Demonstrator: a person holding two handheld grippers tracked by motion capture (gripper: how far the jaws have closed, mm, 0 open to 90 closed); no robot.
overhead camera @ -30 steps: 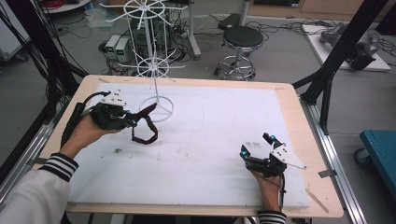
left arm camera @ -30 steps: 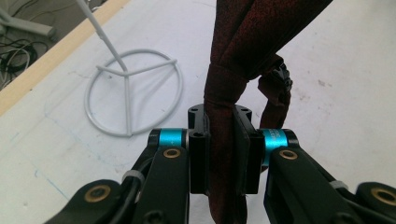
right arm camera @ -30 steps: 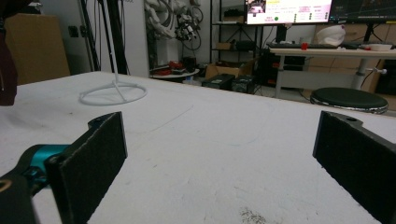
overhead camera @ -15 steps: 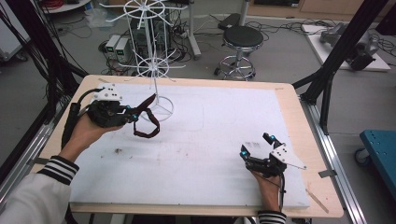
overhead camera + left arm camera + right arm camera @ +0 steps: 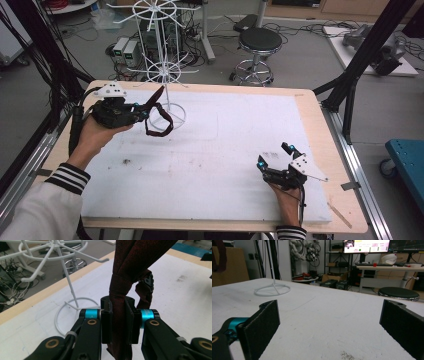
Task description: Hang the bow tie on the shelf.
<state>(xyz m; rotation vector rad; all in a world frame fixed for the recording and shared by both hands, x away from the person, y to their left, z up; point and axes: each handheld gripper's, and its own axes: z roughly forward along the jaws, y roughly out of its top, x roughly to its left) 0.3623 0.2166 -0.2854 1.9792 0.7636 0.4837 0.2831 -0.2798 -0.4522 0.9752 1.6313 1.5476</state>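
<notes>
The left claw (image 5: 142, 111), raised at ten o'clock, is clamping a dark red fabric strap (image 5: 121, 290); the right claw (image 5: 274, 156), jaws spread wide, is resting at four o'clock.

We record this as a robotics lab or engineering workroom, not a home: the white-topped table (image 5: 240, 150) stands inside a frame of black metal struts (image 5: 367, 55) on a bare grey floor. Behind it we note loose cables (image 5: 195, 25), small grey power boxes (image 5: 126, 50), a round black stool (image 5: 257, 42) and a blue cart (image 5: 407, 160). From the right gripper view we list a wall screen (image 5: 365, 245), a desk (image 5: 387, 267), open shelving (image 5: 335, 255) and robot parts (image 5: 298, 250).
</notes>
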